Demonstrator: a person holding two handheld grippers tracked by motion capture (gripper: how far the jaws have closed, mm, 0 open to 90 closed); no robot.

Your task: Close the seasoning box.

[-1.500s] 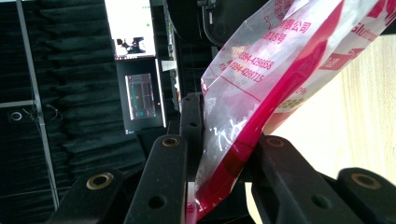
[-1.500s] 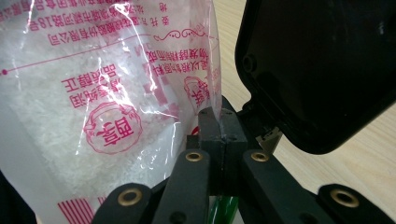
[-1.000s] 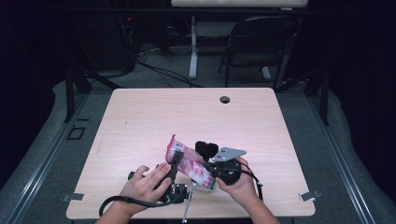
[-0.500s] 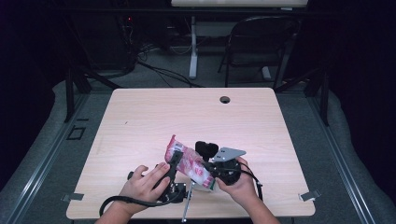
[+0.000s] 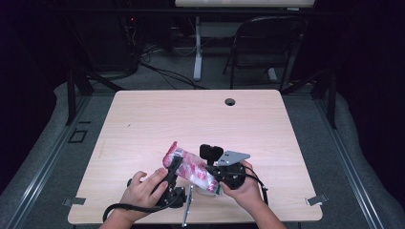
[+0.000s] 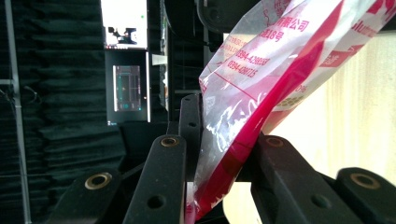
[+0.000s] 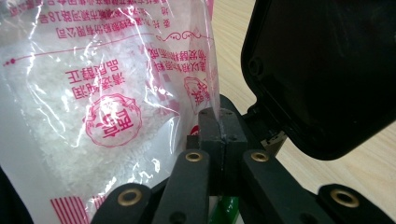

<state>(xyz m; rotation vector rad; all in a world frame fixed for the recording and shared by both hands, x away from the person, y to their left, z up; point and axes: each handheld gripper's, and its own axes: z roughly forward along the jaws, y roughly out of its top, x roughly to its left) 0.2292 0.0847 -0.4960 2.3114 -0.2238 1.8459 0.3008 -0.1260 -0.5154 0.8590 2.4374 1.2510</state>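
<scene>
A clear plastic bag [image 5: 191, 167] with pink print and white granules hangs between both grippers just above the table's front edge. My left gripper [image 5: 174, 164] is shut on the bag's pink end, and in the left gripper view the bag [image 6: 261, 84] is squeezed between the jaws of that gripper [image 6: 229, 140]. My right gripper [image 5: 210, 172] comes in from the right and is shut on the bag's thin side seam. In the right gripper view its jaws [image 7: 219, 126] meet on that seam, with the bag [image 7: 93, 93] spread to the left.
The light wooden table [image 5: 143, 119] has a round cable hole [image 5: 230, 101] near its far edge. A folding chair [image 5: 267, 43] and cables stand on the floor behind it. A cable [image 5: 124, 208] trails from the left gripper along the front edge.
</scene>
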